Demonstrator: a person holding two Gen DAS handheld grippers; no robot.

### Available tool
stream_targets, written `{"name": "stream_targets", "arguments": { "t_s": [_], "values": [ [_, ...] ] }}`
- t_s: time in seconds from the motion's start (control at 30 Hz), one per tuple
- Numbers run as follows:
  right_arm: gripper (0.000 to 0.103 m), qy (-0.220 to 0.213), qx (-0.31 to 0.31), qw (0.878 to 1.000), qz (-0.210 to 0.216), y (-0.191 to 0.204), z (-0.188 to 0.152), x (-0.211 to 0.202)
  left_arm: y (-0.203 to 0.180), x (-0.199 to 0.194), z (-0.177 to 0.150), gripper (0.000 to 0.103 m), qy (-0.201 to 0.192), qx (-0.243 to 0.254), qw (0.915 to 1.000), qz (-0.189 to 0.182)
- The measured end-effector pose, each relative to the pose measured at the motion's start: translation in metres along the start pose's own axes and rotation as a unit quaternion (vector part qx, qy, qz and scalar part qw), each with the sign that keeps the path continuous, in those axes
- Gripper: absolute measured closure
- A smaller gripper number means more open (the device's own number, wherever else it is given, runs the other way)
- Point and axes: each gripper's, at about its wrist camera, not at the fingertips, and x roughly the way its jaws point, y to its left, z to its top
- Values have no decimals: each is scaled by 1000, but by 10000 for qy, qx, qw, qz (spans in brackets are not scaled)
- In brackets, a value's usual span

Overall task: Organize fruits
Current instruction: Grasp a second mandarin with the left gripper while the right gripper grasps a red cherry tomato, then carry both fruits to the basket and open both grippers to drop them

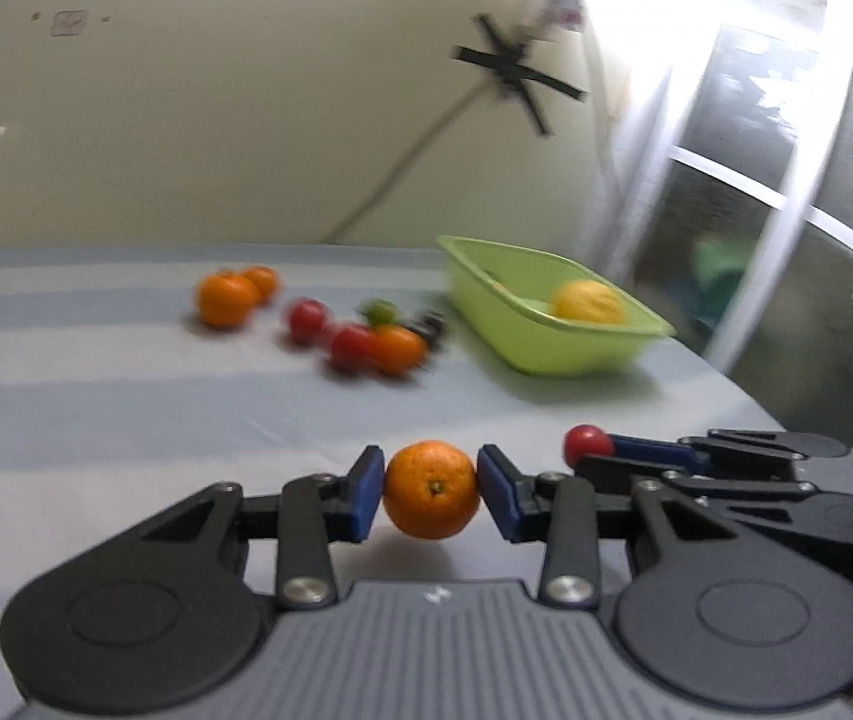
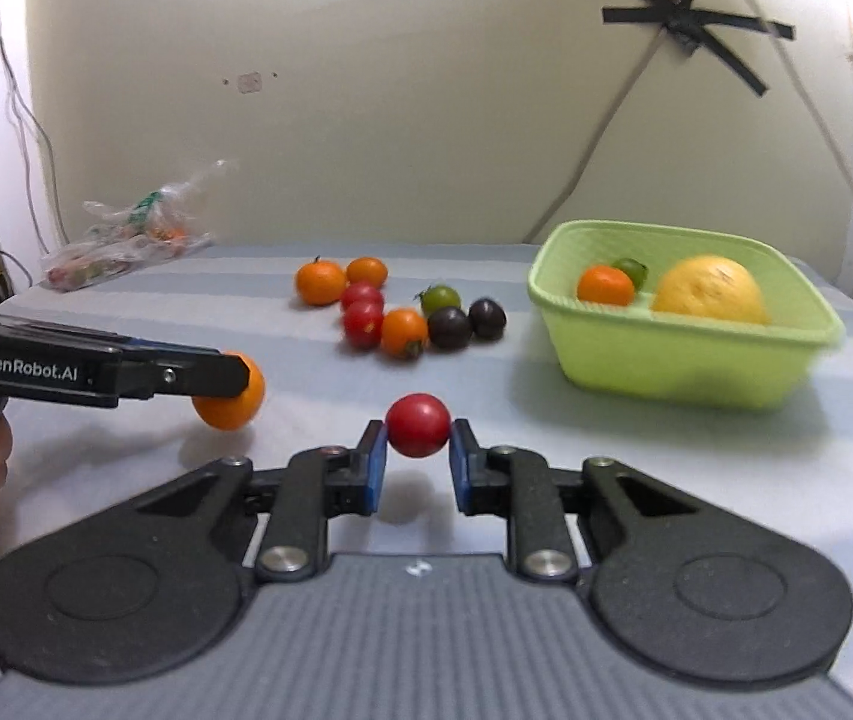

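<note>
Left gripper [image 1: 430, 492] clamped on a small round orange mandarin [image 1: 431, 490], lifted just above the striped grey tablecloth [image 1: 126, 420]. Right gripper [image 2: 419, 455] pinched on a small round red tomato [image 2: 418, 425]. Light green plastic basket [image 2: 666, 354] near the table's far right corner, loose fruit toward the far edge.

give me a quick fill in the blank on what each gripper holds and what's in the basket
1. The left gripper is shut on an ____.
2. The right gripper is shut on a red ____.
3. The largest fruit in the green basket is ____ in colour.
4. The two dark fruits lie on the ____, not in the basket.

Missing words: orange; tomato; yellow; table
</note>
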Motion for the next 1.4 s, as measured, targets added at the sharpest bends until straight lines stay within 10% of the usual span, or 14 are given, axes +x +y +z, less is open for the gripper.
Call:
{"name": "stream_targets", "arguments": {
  "t_s": [0.5,0.83,1.4],
  "values": [
    [78,-164,40,9982,-571,8,-71,-96,-107,-4,-56,68,231,877,9953,-350],
    [73,-173,192,9982,-549,5,-84,-101,-124,-22,-62,49,-27,1312,9914,-1],
    [72,-204,209,9983,-503,1,-90,-104,-124,4,-62,55,314,1440,9890,96]
  ]
}}
